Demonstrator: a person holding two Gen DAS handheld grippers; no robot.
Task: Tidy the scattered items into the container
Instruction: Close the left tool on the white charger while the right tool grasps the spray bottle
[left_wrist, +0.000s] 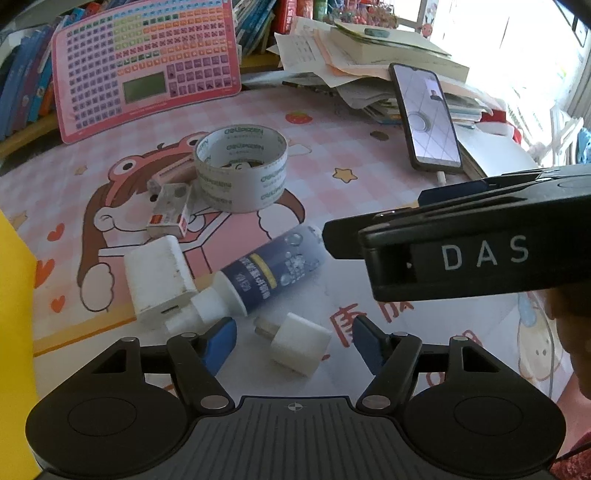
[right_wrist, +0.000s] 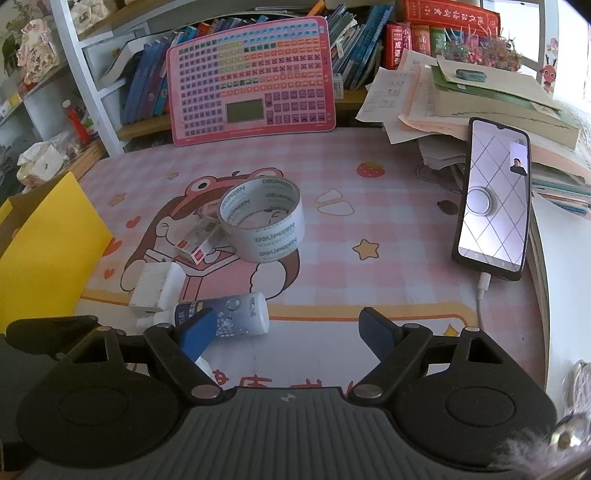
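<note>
A small white charger cube (left_wrist: 301, 347) lies between the fingers of my open left gripper (left_wrist: 293, 341). Beyond it lie a blue-labelled bottle (left_wrist: 258, 273), a larger white adapter (left_wrist: 159, 280), a small red-and-white box (left_wrist: 170, 214) and a tape roll (left_wrist: 242, 166). The yellow box (right_wrist: 40, 251) stands at the left; its edge shows in the left wrist view (left_wrist: 14, 332). My right gripper (right_wrist: 288, 328) is open and empty, just short of the bottle (right_wrist: 229, 314). The tape roll (right_wrist: 264, 218), adapter (right_wrist: 157, 286) and small box (right_wrist: 197, 240) lie beyond it. From the left wrist view the right gripper's body (left_wrist: 461, 251) sits at the right.
A phone (right_wrist: 495, 199) leans on a stack of books and papers (right_wrist: 480, 99) at the right, its cable (right_wrist: 482, 291) trailing forward. A pink keyboard toy (right_wrist: 255, 77) leans on shelved books behind. A pink cartoon mat (right_wrist: 369, 221) covers the table.
</note>
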